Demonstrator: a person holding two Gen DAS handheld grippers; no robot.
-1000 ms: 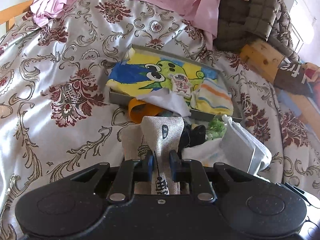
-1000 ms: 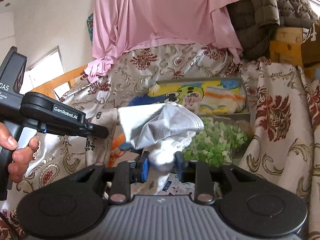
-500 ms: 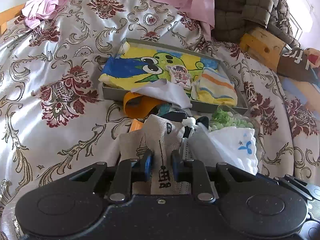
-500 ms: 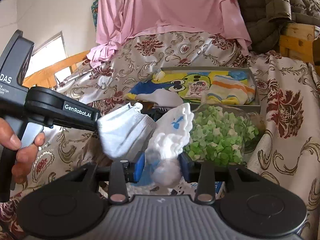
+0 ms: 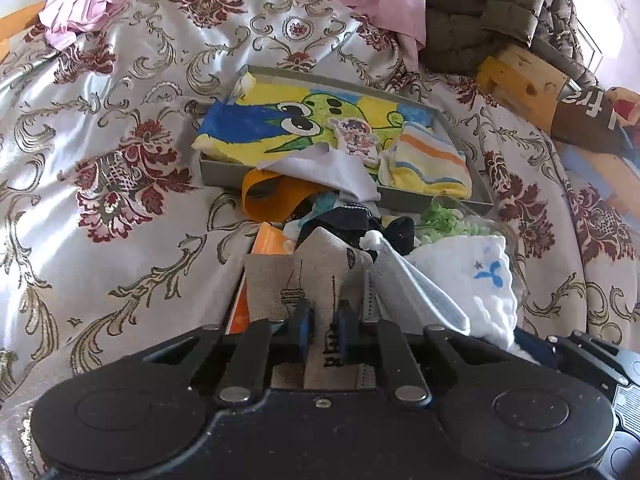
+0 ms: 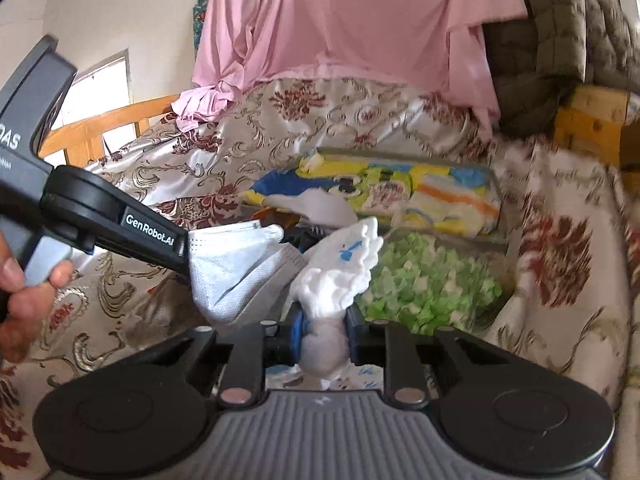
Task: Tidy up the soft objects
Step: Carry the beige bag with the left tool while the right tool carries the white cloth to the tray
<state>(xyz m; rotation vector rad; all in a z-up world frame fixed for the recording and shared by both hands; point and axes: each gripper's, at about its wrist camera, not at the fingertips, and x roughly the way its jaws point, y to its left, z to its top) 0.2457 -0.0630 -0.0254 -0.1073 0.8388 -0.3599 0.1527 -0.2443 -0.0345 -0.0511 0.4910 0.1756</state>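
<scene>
You are in the middle of sorting the soft pile on the bed [image 5: 100, 128], with something pinched in each hand. Your left gripper [image 5: 324, 322] is pinching a fold of the beige cloth [image 5: 280, 280] between its blue pads; its jaws have just been closing on it, and a pleated face mask [image 6: 236, 268] is hanging against its right side, though I cannot tell if the pads are catching that too. Your right gripper [image 6: 324, 330] has likewise just been closing and is squeezing the bunched end of the white cloth [image 6: 340, 272], which is standing up from the jaws, fluffy and scalloped, with a small blue mark.

The tray [image 5: 224, 170] is sitting toward the far side of the bed, already lined with a flat cartoon towel [image 5: 260, 128] and a folded striped cloth [image 5: 432, 160]; between it and your grippers a jumble is lying loose, including a clear bag of green foam bits [image 6: 428, 280].

Next, I judge, you are needing to lift one piece clear and carry it over the tray's near wall. Both pieces are limp and will sag and drag the neighbours, and the slick satin cover is offering little hold
</scene>
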